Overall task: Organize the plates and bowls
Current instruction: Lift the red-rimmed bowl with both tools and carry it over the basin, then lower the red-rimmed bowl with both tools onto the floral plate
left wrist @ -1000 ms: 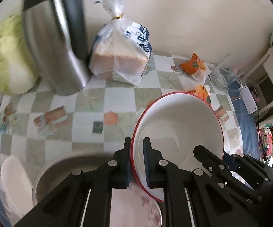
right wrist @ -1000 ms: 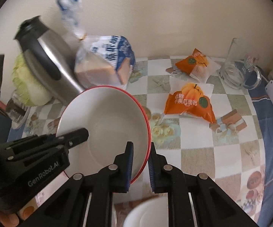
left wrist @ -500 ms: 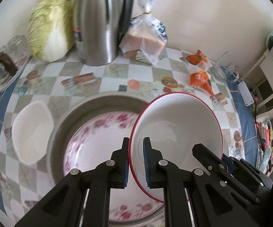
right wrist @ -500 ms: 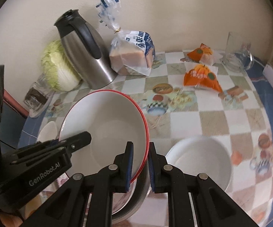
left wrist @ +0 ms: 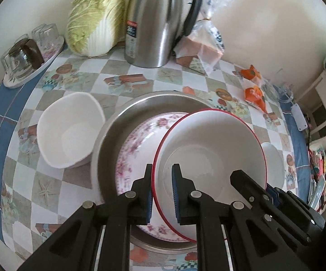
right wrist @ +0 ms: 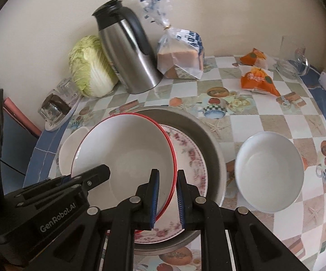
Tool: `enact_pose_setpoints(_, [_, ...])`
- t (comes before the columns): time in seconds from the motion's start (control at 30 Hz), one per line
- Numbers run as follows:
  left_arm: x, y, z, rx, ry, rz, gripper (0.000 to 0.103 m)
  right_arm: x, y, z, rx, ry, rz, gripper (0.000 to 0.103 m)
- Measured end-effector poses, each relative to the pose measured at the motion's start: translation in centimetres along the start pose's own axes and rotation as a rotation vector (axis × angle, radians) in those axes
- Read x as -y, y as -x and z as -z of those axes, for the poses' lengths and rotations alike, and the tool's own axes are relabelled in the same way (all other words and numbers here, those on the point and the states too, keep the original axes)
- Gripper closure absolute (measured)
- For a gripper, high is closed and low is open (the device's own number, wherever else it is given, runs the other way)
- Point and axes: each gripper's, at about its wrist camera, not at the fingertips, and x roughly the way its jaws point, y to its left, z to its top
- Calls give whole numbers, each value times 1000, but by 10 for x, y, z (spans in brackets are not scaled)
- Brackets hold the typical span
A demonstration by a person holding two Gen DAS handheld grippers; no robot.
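Both claws, left gripper (left wrist: 162, 188) and right gripper (right wrist: 167, 194), clamp the red-rimmed bowl (left wrist: 210, 158) at opposite rims; lower level, centred onto the floral plate (left wrist: 140, 140).

Right gripper (right wrist: 167, 197), bottom centre of frame: blue pads clamped on the right rim of a red-rimmed white bowl (right wrist: 126, 155). Left gripper (right wrist: 99, 174) reaches in from lower left onto the bowl's opposite rim; its grip is hard to make out from here. Bowl sits above a floral plate (right wrist: 191, 158) lying inside a grey metal basin (right wrist: 210, 142), centre frame. Plain white bowl (right wrist: 269, 171) on the checked tablecloth (right wrist: 264, 117), right of basin. Another white dish (right wrist: 69, 149) peeks out left of the held bowl. Upper frame against the wall: cabbage (right wrist: 90, 67), steel thermos jug (right wrist: 129, 54), bagged bread (right wrist: 181, 54), orange snack packets (right wrist: 258, 79).
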Motion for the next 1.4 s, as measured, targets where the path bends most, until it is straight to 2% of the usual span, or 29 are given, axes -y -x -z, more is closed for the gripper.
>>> enact_pose_setpoints(0.43, [-17, -17, -4, -35, 35, 5, 89, -9, -24, -2, -38, -29, -13, 87])
enact_pose_setpoints(1.4, [-11, -34, -6, -64, 16, -13, 88, 1, -39, -1, -78, -63, -8, 87])
